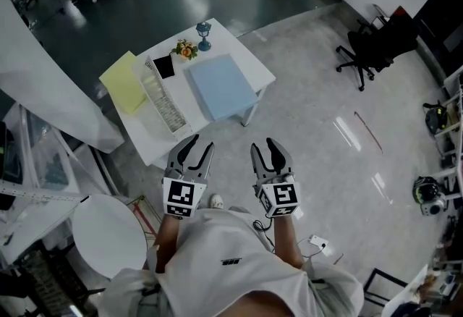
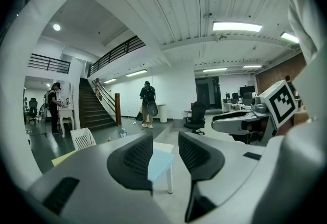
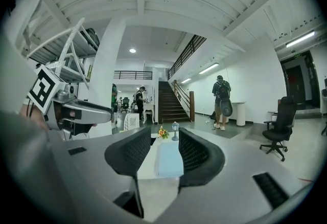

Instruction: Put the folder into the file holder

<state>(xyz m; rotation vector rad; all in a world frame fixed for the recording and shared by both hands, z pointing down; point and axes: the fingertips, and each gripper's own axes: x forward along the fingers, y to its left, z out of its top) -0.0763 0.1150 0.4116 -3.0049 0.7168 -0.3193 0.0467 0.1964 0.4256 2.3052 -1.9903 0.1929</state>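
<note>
A light blue folder [image 1: 221, 85] lies flat on a small white table [image 1: 226, 38], right of a long white file holder [image 1: 165, 98]. A yellow folder [image 1: 129, 82] lies left of the holder. Both grippers hover side by side over the floor, short of the table's near edge and pointing at it. My left gripper [image 1: 202, 142] is shut with nothing in it, and my right gripper [image 1: 263, 143] is likewise shut and empty. Past the left gripper [image 2: 164, 138] shows a corner of the blue folder [image 2: 161, 162]. The right gripper [image 3: 164, 137] frames the folder [image 3: 168, 159] lengthwise.
A small flower bunch [image 1: 186, 50], a blue lantern-like ornament [image 1: 204, 35] and a black card [image 1: 164, 66] sit at the table's far side. A black office chair [image 1: 369, 48] stands right. A round white table [image 1: 108, 236] is near my left. A person [image 3: 221, 100] stands far off.
</note>
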